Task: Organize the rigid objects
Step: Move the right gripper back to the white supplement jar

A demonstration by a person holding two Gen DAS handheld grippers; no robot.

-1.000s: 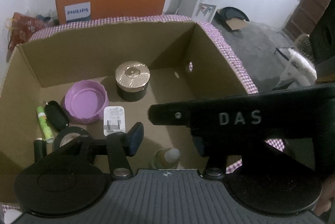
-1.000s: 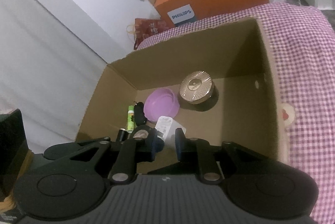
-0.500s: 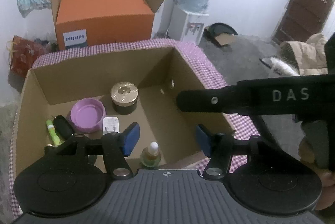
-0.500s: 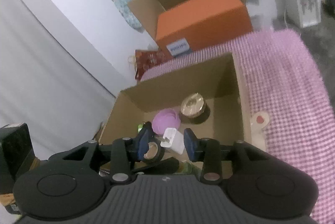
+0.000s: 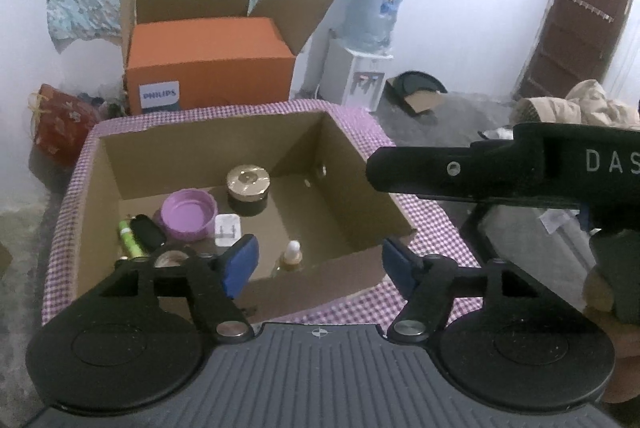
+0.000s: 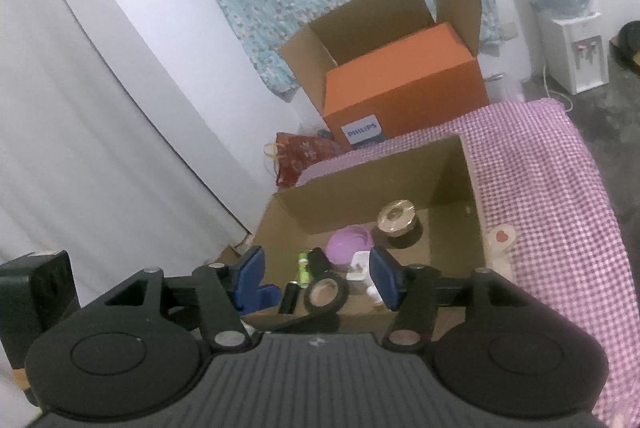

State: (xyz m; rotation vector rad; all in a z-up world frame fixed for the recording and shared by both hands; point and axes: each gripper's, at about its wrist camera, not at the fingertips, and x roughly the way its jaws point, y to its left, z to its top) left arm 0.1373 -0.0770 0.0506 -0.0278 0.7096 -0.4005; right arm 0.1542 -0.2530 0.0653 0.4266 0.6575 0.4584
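An open cardboard box (image 5: 360, 228) (image 6: 468, 187) stands on a purple checked cloth. Inside lie a gold-lidded dark jar (image 5: 247, 183) (image 6: 396, 218), a purple lid (image 5: 186, 214) (image 6: 348, 242), a white plug (image 5: 227, 231), a green tube (image 5: 130, 242) (image 6: 303, 268), a black fob (image 5: 147, 232), a tape roll (image 6: 325, 294) and a small dropper bottle (image 5: 291, 254). My left gripper (image 5: 318, 264) is open and empty above the box's near wall. My right gripper (image 6: 318, 278) is open and empty above the box's near left; its body shows in the left wrist view (image 5: 500, 167).
An orange Philips box (image 5: 208, 61) (image 6: 404, 91) stands behind the table in an open carton. A water dispenser (image 5: 360, 67) stands at the back right. A red bag (image 5: 60, 119) lies at the left. A white curtain (image 6: 100, 147) hangs at the left. A small heart-marked object (image 6: 502, 238) lies on the cloth.
Both grippers have pulled back and up from the box, which looks smaller now. Both jaws have opened wider. The dropper bottle lies in the box.
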